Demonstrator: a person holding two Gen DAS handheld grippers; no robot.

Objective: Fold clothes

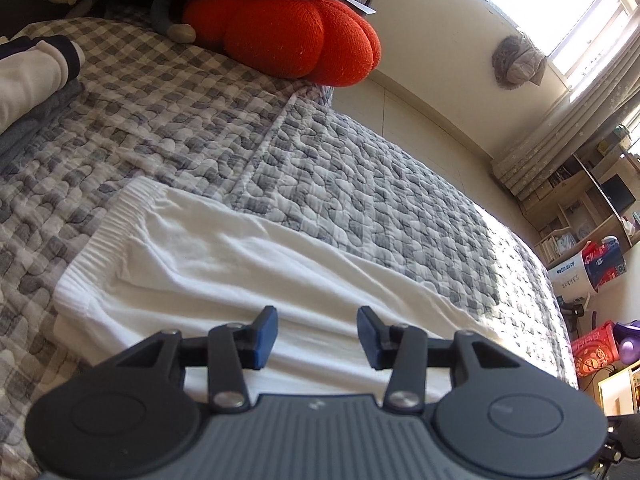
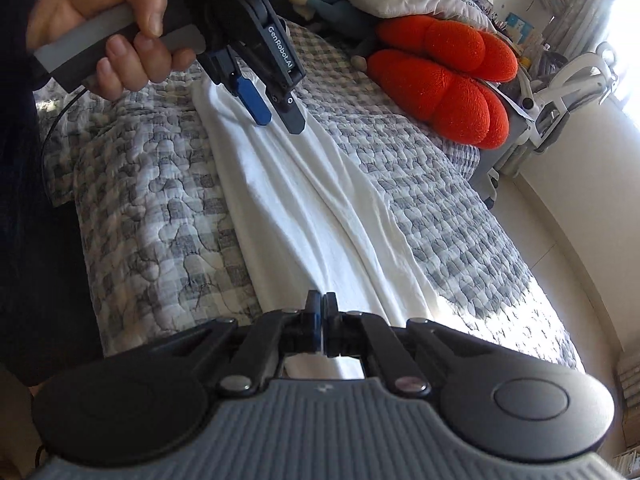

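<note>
1. Across the checked quilt [image 2: 152,200] lies the white garment [image 2: 304,208], folded into a long narrow strip, its ribbed waistband [image 1: 100,236] at the end near the left gripper.
2. At the near end, the right gripper [image 2: 320,320] has its jaws fully together over the cloth; whether fabric is pinched between them I cannot tell.
3. At the waistband end, the left gripper [image 1: 316,332] stands partly open just above the cloth, nothing between its pads; a hand [image 2: 108,28] holds its handle.
4. Further off sit a red cushion [image 1: 280,20] and a stack of folded clothes [image 1: 32,88].
5. Risk, as I judge it: if the right jaws caught only the top layer, lifting would peel the strip apart; a late left grip would let the waistband end drag and skew the fold.
</note>
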